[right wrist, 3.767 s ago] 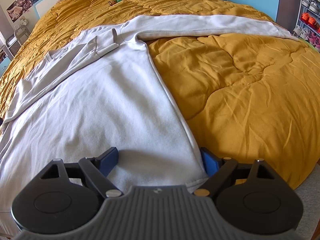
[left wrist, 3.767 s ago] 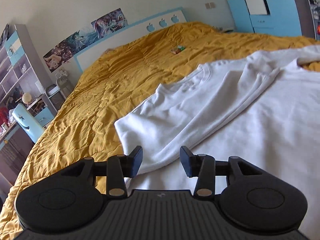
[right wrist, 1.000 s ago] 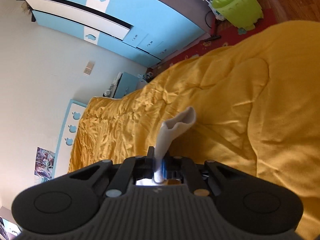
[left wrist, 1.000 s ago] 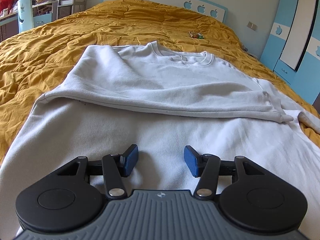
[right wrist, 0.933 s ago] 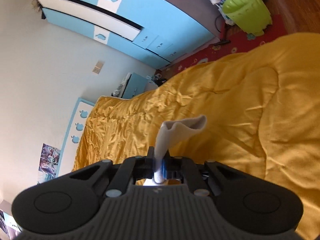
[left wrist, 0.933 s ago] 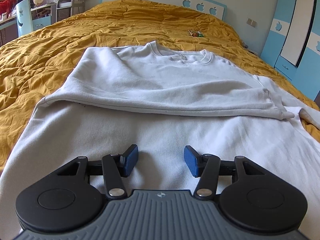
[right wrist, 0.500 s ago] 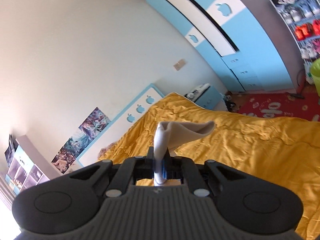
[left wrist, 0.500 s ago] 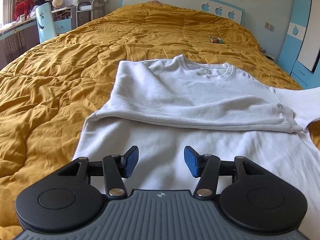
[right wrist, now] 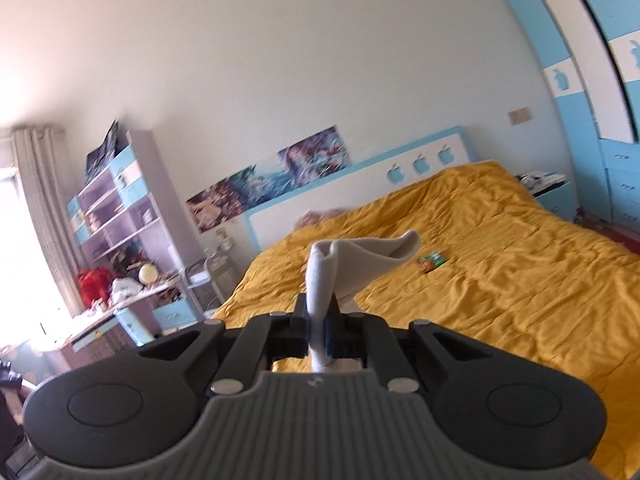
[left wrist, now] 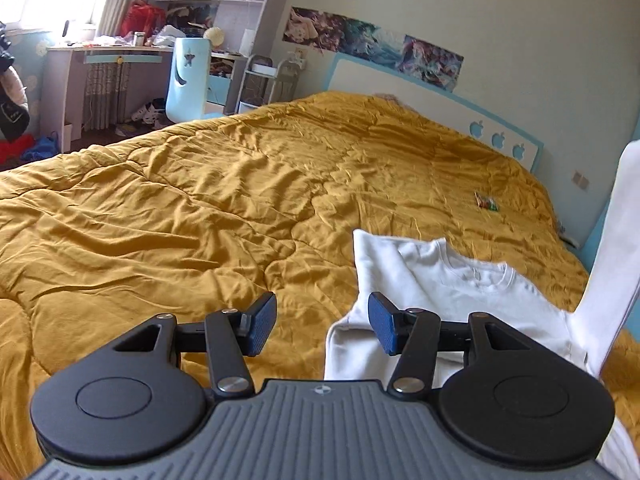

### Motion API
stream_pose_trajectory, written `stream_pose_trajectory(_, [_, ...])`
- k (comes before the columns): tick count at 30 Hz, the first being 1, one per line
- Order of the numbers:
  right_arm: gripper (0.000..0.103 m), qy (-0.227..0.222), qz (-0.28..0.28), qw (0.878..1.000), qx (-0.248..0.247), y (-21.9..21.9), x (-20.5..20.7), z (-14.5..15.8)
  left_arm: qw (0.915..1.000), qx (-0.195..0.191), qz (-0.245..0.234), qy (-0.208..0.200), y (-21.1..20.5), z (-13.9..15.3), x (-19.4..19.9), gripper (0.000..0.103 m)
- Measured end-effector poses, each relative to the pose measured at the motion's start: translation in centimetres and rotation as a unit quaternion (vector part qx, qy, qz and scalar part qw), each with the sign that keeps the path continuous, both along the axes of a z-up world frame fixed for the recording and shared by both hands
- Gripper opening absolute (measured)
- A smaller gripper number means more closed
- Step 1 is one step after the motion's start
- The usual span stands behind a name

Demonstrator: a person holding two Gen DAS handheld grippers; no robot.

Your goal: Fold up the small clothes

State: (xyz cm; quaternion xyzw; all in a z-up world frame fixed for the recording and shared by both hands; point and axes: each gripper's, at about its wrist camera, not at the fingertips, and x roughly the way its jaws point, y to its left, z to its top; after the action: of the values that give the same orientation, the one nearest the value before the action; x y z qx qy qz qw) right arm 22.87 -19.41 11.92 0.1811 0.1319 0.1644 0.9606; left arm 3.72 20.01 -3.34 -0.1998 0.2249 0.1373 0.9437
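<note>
A white sweatshirt [left wrist: 452, 284] lies on the yellow bedspread [left wrist: 200, 216], its neck toward the headboard. One sleeve [left wrist: 616, 248] rises off the bed at the right edge of the left wrist view. My left gripper [left wrist: 322, 322] is open and empty, over the sweatshirt's left edge. My right gripper [right wrist: 320, 320] is shut on the sleeve's cuff [right wrist: 360, 258], which sticks up between the jaws, held high above the bed.
A small green and red packet [left wrist: 486, 202] lies on the bedspread near the headboard [left wrist: 420, 96]; it also shows in the right wrist view [right wrist: 432, 261]. A desk, chair [left wrist: 188, 76] and shelves stand left of the bed. Blue wardrobes [right wrist: 592, 92] stand on the right.
My right gripper has lifted the sleeve cuff higher and swung toward the headboard. My left gripper has shifted left, so the sweatshirt now sits at its right.
</note>
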Motion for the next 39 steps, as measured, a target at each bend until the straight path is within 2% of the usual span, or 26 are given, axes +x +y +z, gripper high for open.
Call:
stream_pose_trajectory(2, [0.002, 0.006, 0.032, 0.999, -0.035, 4.6, -0.1, -1.9, 0.9994, -0.022, 0.016, -0.021, 1.9, 0.5, -1.4, 0.062])
stream_pose_trajectory(5, [0.002, 0.016, 0.065, 0.992, -0.106, 11.3, 0.0, -5.6, 0.9978, -0.039, 0.043, -0.031, 4.3, 0.8, -2.9, 0.063])
stream_pose_trajectory(6, [0.009, 0.028, 0.083, 0.988, -0.127, 13.2, 0.3, -7.3, 0.9975, -0.039, 0.053, -0.028, 4.9, 0.9, -3.3, 0.063])
stream_pose_trajectory(8, [0.046, 0.069, 0.149, 0.975, -0.151, 16.6, 0.4, -10.9, 0.9969, -0.026, 0.070, -0.024, 5.7, 0.8, -4.2, 0.063])
stream_pose_trajectory(9, [0.072, 0.085, 0.185, 0.968, -0.144, 17.6, 0.1, -12.5, 0.9966, -0.019, 0.077, -0.025, 6.0, 0.7, -4.7, 0.063])
stream_pose_trajectory(12, [0.070, 0.090, 0.273, 0.951, -0.113, 19.2, -2.4, -16.1, 0.9962, -0.005, 0.085, -0.016, 6.4, 0.3, -5.3, 0.063])
stream_pose_trajectory(14, [0.068, 0.091, 0.293, 0.941, -0.144, 19.8, -4.3, -18.3, 0.9963, -0.008, 0.085, -0.009, 6.5, -0.1, -5.3, 0.063])
stream_pose_trajectory(16, [0.067, 0.097, 0.282, 0.938, -0.175, 19.0, -5.3, -19.8, 0.9968, -0.016, 0.078, -0.002, 6.4, -0.5, -5.1, 0.063])
stream_pose_trajectory(18, [0.066, 0.117, 0.264, 0.940, -0.182, 16.5, -5.7, -20.8, 0.9978, -0.017, 0.064, 0.000, 5.7, -0.6, -4.7, 0.063])
stream_pose_trajectory(22, [0.066, 0.137, 0.203, 0.954, -0.175, 8.8, -7.2, -21.2, 0.9995, 0.004, 0.031, 0.009, 3.3, -0.8, -3.3, 0.063])
stream_pose_trajectory(26, [0.067, 0.140, 0.122, 0.962, -0.200, 1.6, -8.8, -20.8, 0.9994, 0.018, -0.003, 0.030, 0.8, -1.3, -1.8, 0.063])
stream_pose_trajectory(29, [0.067, 0.149, 0.052, 0.969, -0.192, -3.5, -11.0, -20.1, 0.9984, -0.011, -0.042, 0.038, -0.2, -1.8, -1.2, 0.063])
stream_pose_trajectory(31, [0.068, 0.136, 0.020, 0.975, -0.176, -6.5, -12.9, -19.9, 0.9974, -0.026, -0.058, 0.035, -0.6, -2.0, -1.1, 0.064])
stream_pose_trajectory(36, [0.071, 0.141, -0.042, 0.972, -0.185, -10.2, -15.2, -21.0, 0.9962, -0.026, -0.072, 0.041, -1.8, -2.3, -0.5, 0.065])
stream_pose_trajectory(39, [0.071, 0.142, -0.064, 0.970, -0.185, -11.1, -16.3, -21.9, 0.9957, -0.009, -0.083, 0.040, -2.6, -2.7, 0.6, 0.066])
